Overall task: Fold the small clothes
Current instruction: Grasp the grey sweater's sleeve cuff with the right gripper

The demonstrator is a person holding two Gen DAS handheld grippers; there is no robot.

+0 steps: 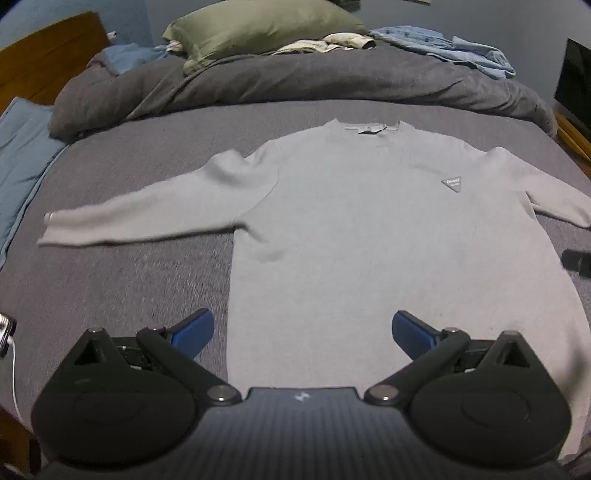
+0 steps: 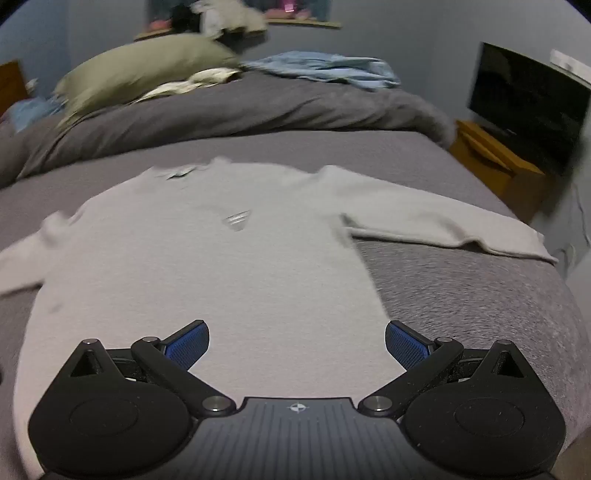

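A light grey long-sleeved sweater (image 1: 362,229) lies flat and face up on the grey bed, sleeves spread, collar away from me. A small triangular patch (image 1: 451,183) marks its chest. My left gripper (image 1: 303,332) is open and empty, above the sweater's lower left hem. The sweater also shows in the right wrist view (image 2: 207,266), its right sleeve (image 2: 443,225) stretched out flat. My right gripper (image 2: 297,343) is open and empty, above the lower right hem. A dark piece of the right gripper (image 1: 578,260) shows at the left wrist view's right edge.
A bunched dark grey duvet (image 1: 295,81) lies across the back of the bed, with a green pillow (image 1: 258,26) and blue clothes (image 1: 443,48) behind it. A dark screen (image 2: 528,103) stands on a wooden stand (image 2: 495,158) at the right. Blue fabric (image 1: 18,155) hangs at the bed's left edge.
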